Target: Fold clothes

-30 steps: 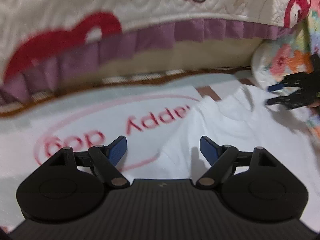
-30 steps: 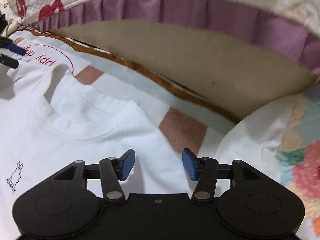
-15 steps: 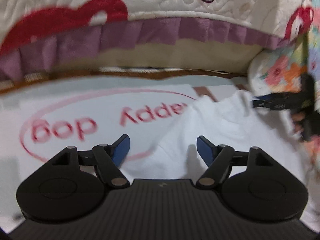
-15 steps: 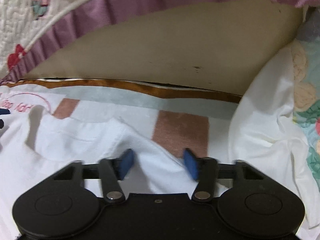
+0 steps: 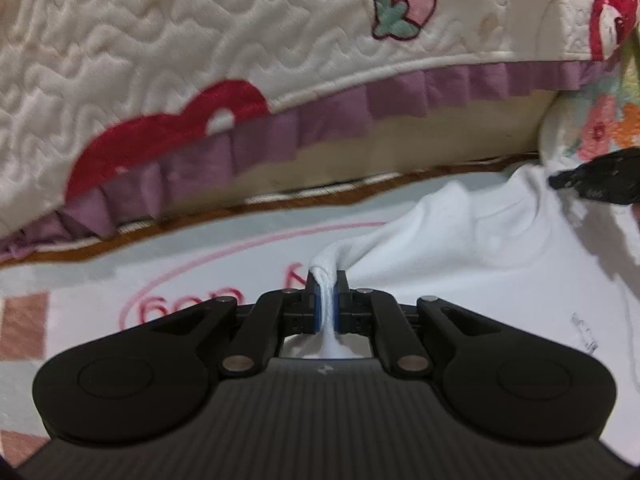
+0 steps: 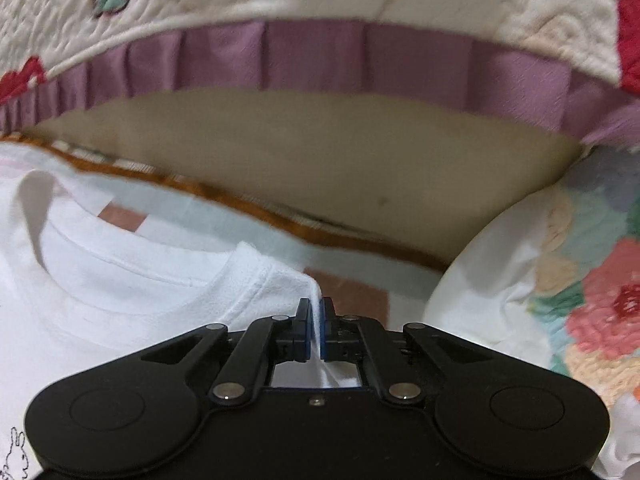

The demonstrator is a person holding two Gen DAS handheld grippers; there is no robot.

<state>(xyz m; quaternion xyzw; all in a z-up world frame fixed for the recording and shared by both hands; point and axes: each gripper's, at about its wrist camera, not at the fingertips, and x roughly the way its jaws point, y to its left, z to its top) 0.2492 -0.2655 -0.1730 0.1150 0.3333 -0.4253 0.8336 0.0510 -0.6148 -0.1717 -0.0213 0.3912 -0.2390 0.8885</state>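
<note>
A white t-shirt (image 5: 460, 248) lies on a pale mat (image 5: 80, 280) printed with a pink oval and red letters. My left gripper (image 5: 327, 300) is shut on a bunched fold of the shirt's left shoulder; the cloth rises in a small peak between the blue pads. In the right wrist view the white t-shirt (image 6: 120, 292) shows its round collar. There my right gripper (image 6: 316, 328) is shut on the shoulder edge just right of the collar. The right gripper's dark tip (image 5: 592, 180) appears at the far right of the left wrist view.
A quilted cream bedcover (image 5: 240, 40) with a purple frill (image 6: 320, 56) overhangs the mat's far edge, a beige bed base (image 6: 320, 160) beneath it. A floral cushion (image 6: 580, 280) lies at the right. The mat (image 6: 352, 292) has brown squares and an orange border.
Both grippers went from open above the shirt to shut on its shoulder cloth, the right one first. Both views tilted up and the left pinch lifted the fabric into a peak.
</note>
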